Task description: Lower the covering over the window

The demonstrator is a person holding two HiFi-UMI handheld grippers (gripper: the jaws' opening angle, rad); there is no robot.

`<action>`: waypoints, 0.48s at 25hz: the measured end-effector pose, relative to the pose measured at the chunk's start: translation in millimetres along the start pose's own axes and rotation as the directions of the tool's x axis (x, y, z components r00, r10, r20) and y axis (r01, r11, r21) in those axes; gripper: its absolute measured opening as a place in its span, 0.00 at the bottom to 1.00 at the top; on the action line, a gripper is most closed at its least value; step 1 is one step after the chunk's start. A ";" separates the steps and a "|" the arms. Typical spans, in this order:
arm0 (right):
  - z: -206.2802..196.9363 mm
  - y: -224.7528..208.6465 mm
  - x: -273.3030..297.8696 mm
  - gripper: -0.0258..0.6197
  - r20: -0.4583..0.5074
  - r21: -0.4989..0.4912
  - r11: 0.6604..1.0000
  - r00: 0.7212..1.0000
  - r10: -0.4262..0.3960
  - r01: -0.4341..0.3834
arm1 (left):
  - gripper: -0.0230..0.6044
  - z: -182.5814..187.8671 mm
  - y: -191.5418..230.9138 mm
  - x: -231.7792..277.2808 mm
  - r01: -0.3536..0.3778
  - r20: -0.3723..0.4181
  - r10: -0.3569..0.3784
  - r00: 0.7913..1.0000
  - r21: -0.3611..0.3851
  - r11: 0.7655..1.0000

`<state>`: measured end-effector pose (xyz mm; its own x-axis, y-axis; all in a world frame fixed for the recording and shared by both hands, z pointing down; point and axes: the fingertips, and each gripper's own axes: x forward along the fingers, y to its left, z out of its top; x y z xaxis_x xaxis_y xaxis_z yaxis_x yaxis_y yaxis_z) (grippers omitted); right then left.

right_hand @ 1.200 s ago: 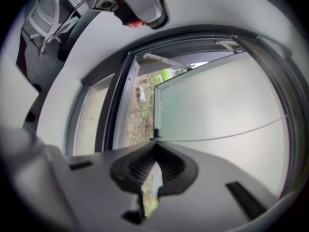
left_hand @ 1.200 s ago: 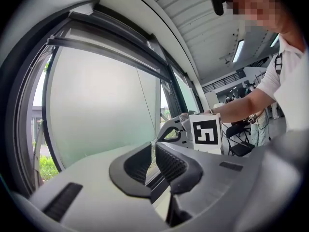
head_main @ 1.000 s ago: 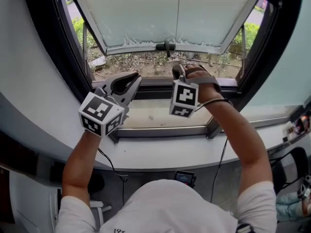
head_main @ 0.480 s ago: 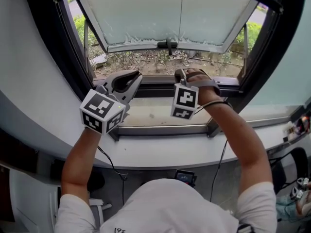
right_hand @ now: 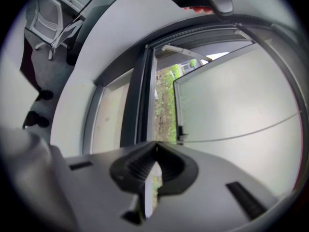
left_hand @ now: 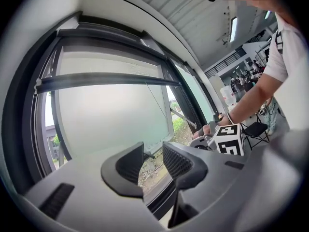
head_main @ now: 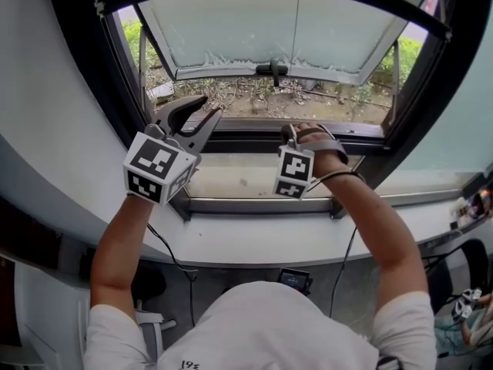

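Blind bar [left_hand: 106, 79]: high across the window, pane bare below it.
Cord [right_hand: 241, 129]: thin, runs up from the right gripper.
Right gripper [head_main: 290, 129]: clenched on cord, mid-window, over the sill's [head_main: 246, 177] far edge.
Left gripper [head_main: 202, 112]: jaws just been opening, empty, near left frame.

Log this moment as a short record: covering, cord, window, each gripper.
window: sash swung outward, open
covering: its dark bar sits high across the opening
cord: cord runs from the bar's middle down to the right gripper
right gripper: right gripper shut on the cord, low by the frame's bottom edge
left gripper: left gripper open, jaws have just been opening, nothing between them
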<state>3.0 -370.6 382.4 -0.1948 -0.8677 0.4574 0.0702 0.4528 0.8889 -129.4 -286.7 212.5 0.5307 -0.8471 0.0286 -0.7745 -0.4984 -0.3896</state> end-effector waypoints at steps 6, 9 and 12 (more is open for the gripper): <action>-2.3 6.4 5.3 0.08 -0.022 -0.037 0.999 1.000 -0.006 0.005 | 0.24 6.9 11.3 1.3 -0.004 -0.028 0.007 1.000 0.116 0.993; -1.6 11.7 7.8 0.08 -0.024 -0.029 1.000 1.000 -0.003 0.002 | 0.25 18.2 23.8 2.2 -0.016 -0.040 0.026 0.999 0.216 0.976; -0.8 16.5 9.2 0.08 -0.030 -0.045 0.999 1.000 0.003 -0.004 | 0.26 32.4 40.3 1.0 -0.036 -0.035 0.046 0.998 0.257 0.966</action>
<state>3.2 -371.3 401.3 -0.1654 -0.8723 0.4602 0.1144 0.4465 0.8874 -149.0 -301.7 167.0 0.4819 -0.8752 0.0426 -0.6784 -0.4034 -0.6140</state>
